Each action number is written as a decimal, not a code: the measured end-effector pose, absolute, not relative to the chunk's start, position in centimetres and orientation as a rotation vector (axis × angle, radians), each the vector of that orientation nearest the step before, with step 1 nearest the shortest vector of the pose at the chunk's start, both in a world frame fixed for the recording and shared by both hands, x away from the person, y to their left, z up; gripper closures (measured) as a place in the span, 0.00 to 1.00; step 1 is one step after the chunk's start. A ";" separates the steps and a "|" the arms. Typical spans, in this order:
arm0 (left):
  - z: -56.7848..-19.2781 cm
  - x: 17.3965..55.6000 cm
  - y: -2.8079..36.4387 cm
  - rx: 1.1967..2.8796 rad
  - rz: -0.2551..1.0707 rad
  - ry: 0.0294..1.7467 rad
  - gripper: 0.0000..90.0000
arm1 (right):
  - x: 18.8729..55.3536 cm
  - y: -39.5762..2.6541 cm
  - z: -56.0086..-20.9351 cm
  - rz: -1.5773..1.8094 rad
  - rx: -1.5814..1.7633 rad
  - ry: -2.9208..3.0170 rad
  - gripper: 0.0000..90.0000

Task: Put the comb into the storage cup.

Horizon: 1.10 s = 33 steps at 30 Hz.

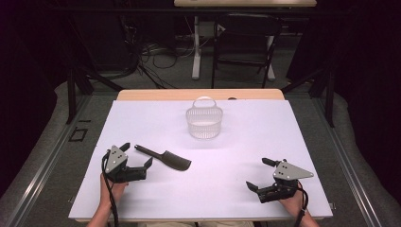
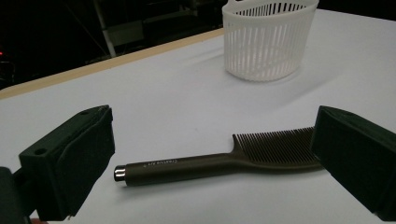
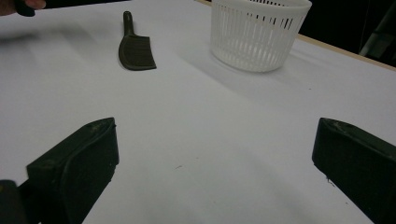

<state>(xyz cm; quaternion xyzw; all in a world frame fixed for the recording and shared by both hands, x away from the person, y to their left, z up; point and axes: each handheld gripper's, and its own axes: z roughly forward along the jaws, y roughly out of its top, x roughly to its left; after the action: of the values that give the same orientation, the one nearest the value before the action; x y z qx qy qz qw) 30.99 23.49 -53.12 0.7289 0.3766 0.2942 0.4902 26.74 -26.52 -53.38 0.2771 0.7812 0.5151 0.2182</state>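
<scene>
The left gripper (image 1: 138, 154) sits low at the table's (image 1: 246, 156) near-left side with its 2 jaws spread wide — nothing between them. Just beyond its tips lies the dark comb (image 1: 164, 158), flat on the white surface, handle pointing left and teeth away from the person. The right gripper (image 1: 258, 174) rests near the right edge, jaws likewise apart, well clear of the comb. A white slatted basket (image 1: 204, 121) stands upright farther back, near the middle.

Our right tongs (image 3: 215, 163) stand with jaws wide apart over the white surface (image 3: 196, 121). At upper left we see a dark comb (image 3: 135, 51); a white basket (image 3: 257, 32) sits at upper right.
</scene>
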 end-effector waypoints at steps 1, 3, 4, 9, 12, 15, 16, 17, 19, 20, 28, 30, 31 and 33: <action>-53.1 31.1 23.5 1.771 0.718 0.920 0.00 | 26.7 -26.6 -53.4 1.424 0.767 2.164 0.00; -53.0 31.3 23.5 1.765 0.719 0.922 0.00 | 26.7 -26.6 -53.3 1.423 0.771 2.164 0.00; -53.0 31.3 23.5 1.764 0.721 0.921 0.00 | 26.6 -26.7 -53.3 1.423 0.771 2.158 0.00; -53.0 32.0 23.6 1.764 0.694 0.931 0.00 | 26.7 -26.5 -53.3 1.423 0.770 2.165 0.00; -53.0 32.4 23.7 1.764 0.692 0.939 0.00 | 26.7 -26.5 -53.4 1.422 0.775 2.170 0.01; -52.9 32.8 23.8 1.760 0.696 0.953 0.00 | 26.7 -26.5 -53.4 1.425 0.772 2.165 0.01; -52.9 33.0 23.8 1.761 0.695 0.956 0.00 | 26.7 -26.5 -53.4 1.425 0.772 2.165 0.01; -52.9 33.1 23.8 1.761 0.696 0.959 0.00 | 26.7 -26.5 -53.3 1.423 0.770 2.165 0.01; -53.0 33.3 23.8 1.777 0.696 0.963 0.00 | 26.8 -26.4 -53.3 1.419 0.765 2.170 0.01; -53.0 33.4 23.8 1.774 0.695 0.967 0.00 | 26.8 -26.4 -53.3 1.417 0.767 2.173 0.01; -52.9 34.3 23.7 1.780 0.695 0.986 0.00 | 26.7 -26.4 -53.2 1.421 0.758 2.166 0.01; -52.9 34.6 23.6 1.788 0.699 0.993 0.00 | 26.7 -26.3 -53.3 1.422 0.758 2.170 0.01; -52.9 34.8 23.5 1.792 0.701 0.993 0.00 | 26.7 -26.3 -53.3 1.422 0.758 2.170 0.01; -52.9 35.3 23.3 1.810 0.703 1.004 0.00 | 26.7 -26.3 -53.3 1.421 0.759 2.174 0.01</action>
<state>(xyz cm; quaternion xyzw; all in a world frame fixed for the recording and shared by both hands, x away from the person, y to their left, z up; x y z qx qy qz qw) 35.25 23.32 -52.93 0.7353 0.4078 0.2856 0.4599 26.66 -26.32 -53.35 0.2739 0.7845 0.5127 0.2160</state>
